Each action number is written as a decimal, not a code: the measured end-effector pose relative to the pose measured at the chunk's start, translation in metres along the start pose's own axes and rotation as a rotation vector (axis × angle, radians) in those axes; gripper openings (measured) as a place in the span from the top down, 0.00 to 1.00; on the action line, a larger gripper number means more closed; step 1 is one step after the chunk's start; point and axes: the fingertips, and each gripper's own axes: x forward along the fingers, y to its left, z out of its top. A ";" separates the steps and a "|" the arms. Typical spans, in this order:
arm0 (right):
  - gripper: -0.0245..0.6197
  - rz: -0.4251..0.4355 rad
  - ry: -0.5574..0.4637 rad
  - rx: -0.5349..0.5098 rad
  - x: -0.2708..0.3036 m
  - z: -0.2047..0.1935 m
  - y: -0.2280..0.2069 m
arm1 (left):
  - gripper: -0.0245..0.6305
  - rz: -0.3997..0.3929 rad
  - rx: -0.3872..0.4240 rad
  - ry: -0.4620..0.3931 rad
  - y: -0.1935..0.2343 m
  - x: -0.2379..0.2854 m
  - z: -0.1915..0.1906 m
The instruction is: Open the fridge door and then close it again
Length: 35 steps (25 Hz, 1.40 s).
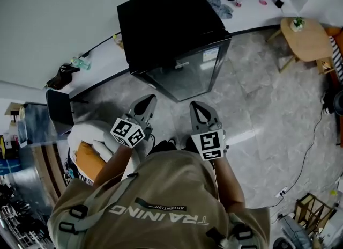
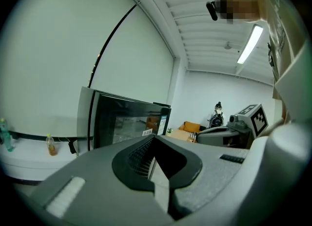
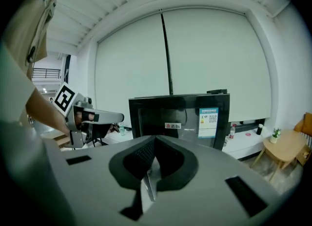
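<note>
A black fridge [image 1: 172,34] with a dark glass door [image 1: 187,75] stands against the white wall, and its door is shut. My left gripper [image 1: 149,101] and right gripper [image 1: 195,106] hover side by side above the floor, a short way in front of the door and touching nothing. Each gripper's jaws meet at the tip, with nothing between them. The fridge [image 2: 127,122] fills the middle left of the left gripper view, beyond that gripper [image 2: 154,138]. In the right gripper view the fridge [image 3: 181,116], with a label on its door, stands straight ahead of the right gripper [image 3: 155,138].
A small wooden table [image 1: 304,39] stands at the right of the fridge. A black chair [image 1: 59,108] and a white seat with an orange cushion [image 1: 87,159] are at my left. A cable [image 1: 308,151] runs over the grey tile floor, and a wooden crate [image 1: 313,211] sits at the lower right.
</note>
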 end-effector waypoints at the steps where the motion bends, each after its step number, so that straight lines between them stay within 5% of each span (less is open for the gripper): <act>1: 0.97 0.017 -0.008 0.003 0.005 0.005 -0.002 | 0.97 0.019 0.002 -0.003 0.003 0.002 0.000; 12: 0.97 0.155 0.021 -0.005 0.063 0.028 0.031 | 0.97 0.136 0.007 0.028 0.060 -0.018 -0.011; 28: 0.97 0.118 0.070 -0.039 0.124 0.040 0.089 | 0.97 -0.030 -0.024 0.190 0.131 -0.008 -0.073; 35: 0.97 0.056 0.099 0.008 0.117 0.028 0.078 | 0.87 -0.085 -0.011 0.242 0.132 0.017 -0.090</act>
